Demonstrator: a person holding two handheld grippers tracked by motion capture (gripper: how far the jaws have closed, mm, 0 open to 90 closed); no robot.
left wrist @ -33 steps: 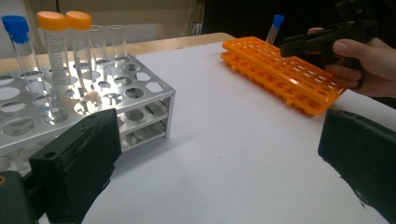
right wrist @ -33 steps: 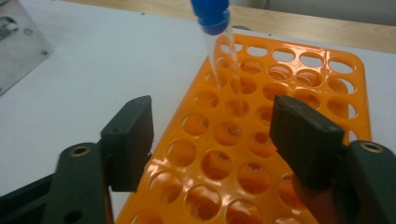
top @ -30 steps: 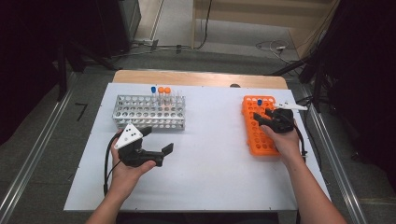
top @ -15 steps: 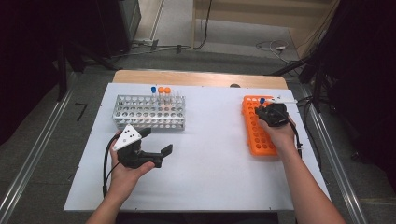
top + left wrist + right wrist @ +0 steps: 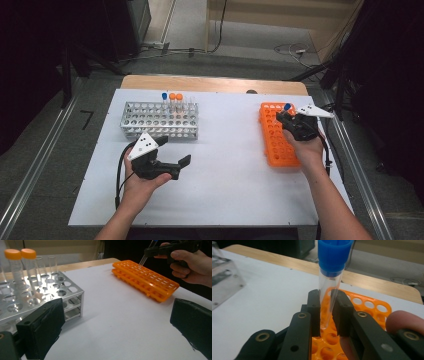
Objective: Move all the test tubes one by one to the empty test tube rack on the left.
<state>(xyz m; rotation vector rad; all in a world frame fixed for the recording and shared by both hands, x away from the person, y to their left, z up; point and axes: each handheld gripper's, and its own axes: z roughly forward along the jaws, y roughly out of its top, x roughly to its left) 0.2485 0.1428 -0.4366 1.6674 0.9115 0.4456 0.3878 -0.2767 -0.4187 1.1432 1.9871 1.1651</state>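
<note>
The right gripper [image 5: 326, 315] has just clamped a blue-capped tube [image 5: 329, 282] above the orange rack [image 5: 278, 137] by the table's right edge; the left gripper [image 5: 175, 156] rests wide open near the front edge

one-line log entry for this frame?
right gripper: shut on blue-capped tube, above orange rack | left gripper: open, empty

1. High view: white table [image 5: 225, 165] evenly bright, surroundings dark; soft faint shadows.
2. Left gripper view: near jaws blurred.
3. Right gripper view: blue-capped tube [image 5: 332, 272] sharp, background soft.
</note>
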